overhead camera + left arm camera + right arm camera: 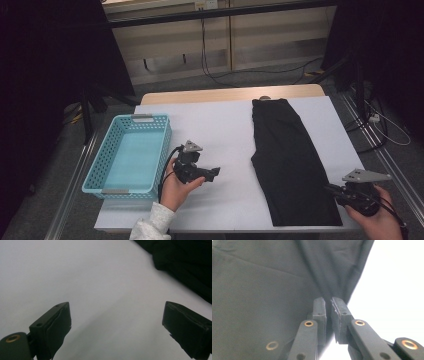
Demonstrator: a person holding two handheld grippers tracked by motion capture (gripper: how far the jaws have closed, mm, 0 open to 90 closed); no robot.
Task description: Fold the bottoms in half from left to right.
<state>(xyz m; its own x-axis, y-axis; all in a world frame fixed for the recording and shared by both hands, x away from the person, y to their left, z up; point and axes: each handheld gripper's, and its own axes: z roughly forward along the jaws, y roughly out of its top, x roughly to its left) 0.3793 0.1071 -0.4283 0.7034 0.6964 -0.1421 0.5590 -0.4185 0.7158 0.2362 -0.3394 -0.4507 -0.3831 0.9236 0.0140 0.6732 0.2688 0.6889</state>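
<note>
Black fabric shorts (289, 160), folded lengthwise into one long narrow strip, lie flat on the right half of a white tabletop (220, 125). The strip runs from the table's far edge, where the waistband sits, down to the near edge, bending slightly at mid-length and widening toward its near hem. The cloth is matte, dark and smooth, with a few soft creases running along its length in the right gripper view (274, 277). The right gripper (334, 190), held in a hand at the near right corner of the table, points at the near right edge of the shorts; its two black jaws are pressed almost together, and in the right gripper view a ridge of the dark cloth's edge runs into the narrow gap between the pads (320, 310), pinched there. The left gripper (212, 173), held in the other hand, sits over bare tabletop between the shorts and a light blue perforated plastic basket (120, 187) at the table's left; its jaws are spread wide with nothing between them, well apart from the shorts.
</note>
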